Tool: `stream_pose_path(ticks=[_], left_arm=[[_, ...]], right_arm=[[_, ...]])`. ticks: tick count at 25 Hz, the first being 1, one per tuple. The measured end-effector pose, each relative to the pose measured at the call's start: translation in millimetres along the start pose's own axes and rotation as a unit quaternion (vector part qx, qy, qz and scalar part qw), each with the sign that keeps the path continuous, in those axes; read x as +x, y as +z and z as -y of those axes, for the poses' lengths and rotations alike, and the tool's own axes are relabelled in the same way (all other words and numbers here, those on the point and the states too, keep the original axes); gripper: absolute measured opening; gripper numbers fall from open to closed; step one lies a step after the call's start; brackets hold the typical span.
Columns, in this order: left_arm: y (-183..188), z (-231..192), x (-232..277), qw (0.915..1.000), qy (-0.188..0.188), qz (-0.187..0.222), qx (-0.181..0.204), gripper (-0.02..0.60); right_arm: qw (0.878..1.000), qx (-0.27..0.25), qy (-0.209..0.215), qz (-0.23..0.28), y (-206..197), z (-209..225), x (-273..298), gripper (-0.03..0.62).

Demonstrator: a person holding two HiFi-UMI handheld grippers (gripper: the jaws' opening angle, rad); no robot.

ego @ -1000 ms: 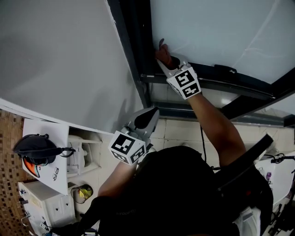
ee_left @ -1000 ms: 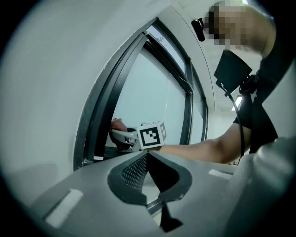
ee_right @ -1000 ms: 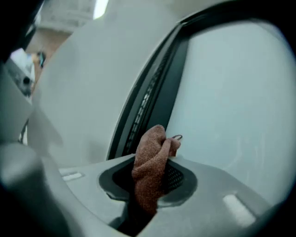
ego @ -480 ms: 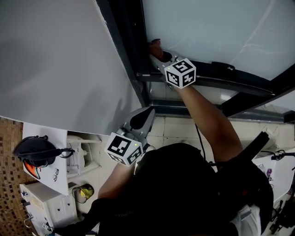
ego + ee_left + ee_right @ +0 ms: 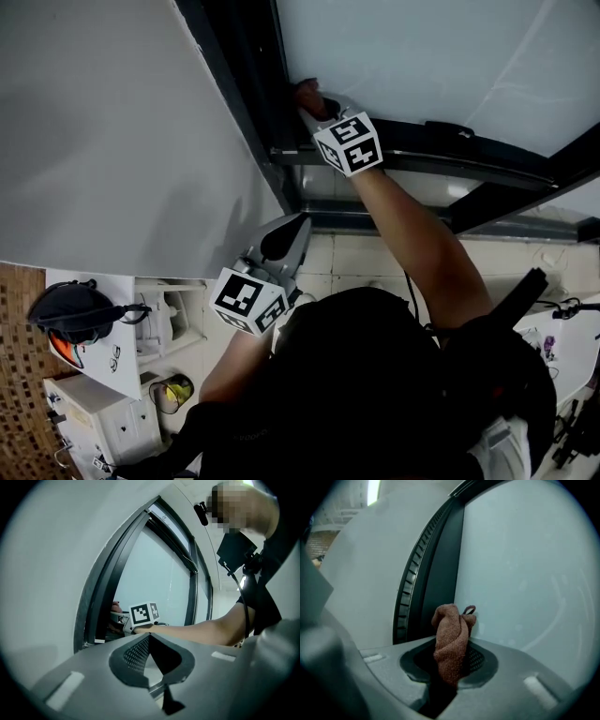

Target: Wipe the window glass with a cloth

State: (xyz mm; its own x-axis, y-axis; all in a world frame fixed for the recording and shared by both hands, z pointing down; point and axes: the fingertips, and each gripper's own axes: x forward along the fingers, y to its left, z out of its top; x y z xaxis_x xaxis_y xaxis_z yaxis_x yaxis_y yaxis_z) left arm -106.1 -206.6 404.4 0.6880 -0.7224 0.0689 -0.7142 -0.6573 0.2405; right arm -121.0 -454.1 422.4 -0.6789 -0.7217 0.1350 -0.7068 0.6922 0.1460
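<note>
The window glass (image 5: 422, 47) fills the top of the head view, set in a dark frame (image 5: 246, 84). My right gripper (image 5: 312, 105) is shut on a reddish-brown cloth (image 5: 305, 91) and holds it against the glass at its lower left corner. In the right gripper view the cloth (image 5: 451, 639) sticks up bunched from the jaws, touching the glass (image 5: 525, 573) beside the frame (image 5: 440, 564). My left gripper (image 5: 298, 225) hangs lower by the white wall, jaws together and holding nothing. In its own view the left gripper (image 5: 150, 641) faces the right gripper (image 5: 117, 618).
A white wall panel (image 5: 112, 141) lies left of the frame. A dark crossbar (image 5: 450, 155) runs under the glass. Below left stand a white table with a helmet (image 5: 70, 314) and a white cabinet (image 5: 84, 422). A person's dark-clothed body fills the bottom middle.
My right gripper has shifted a little left in the view and its marker cube has turned, with the cloth staying at the glass's lower left corner. The left gripper has barely moved.
</note>
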Motion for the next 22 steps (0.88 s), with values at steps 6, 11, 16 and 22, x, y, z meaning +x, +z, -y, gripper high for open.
stream_pose_path(ticks=[6,11,16,22], left_arm=[[-7,6,7,0.9999,-0.013,-0.003,0.004,0.017],[-8,14,16,0.9997,-0.023,-0.009,0.007,0.017],[-7,27,31,0.9992,-0.037,-0.015,0.009,0.017],[-11,43,45,0.9983,-0.054,-0.017,0.011,0.017]], right_arm=[[1.0,-0.007,-0.019,-0.015,-7,12,-13,0.078],[0.999,-0.008,-0.032,-0.028,-18,30,-32,0.078],[0.998,-0.005,-0.046,-0.035,-28,49,-52,0.078],[0.998,0.004,-0.06,-0.029,-34,70,-78,0.078]])
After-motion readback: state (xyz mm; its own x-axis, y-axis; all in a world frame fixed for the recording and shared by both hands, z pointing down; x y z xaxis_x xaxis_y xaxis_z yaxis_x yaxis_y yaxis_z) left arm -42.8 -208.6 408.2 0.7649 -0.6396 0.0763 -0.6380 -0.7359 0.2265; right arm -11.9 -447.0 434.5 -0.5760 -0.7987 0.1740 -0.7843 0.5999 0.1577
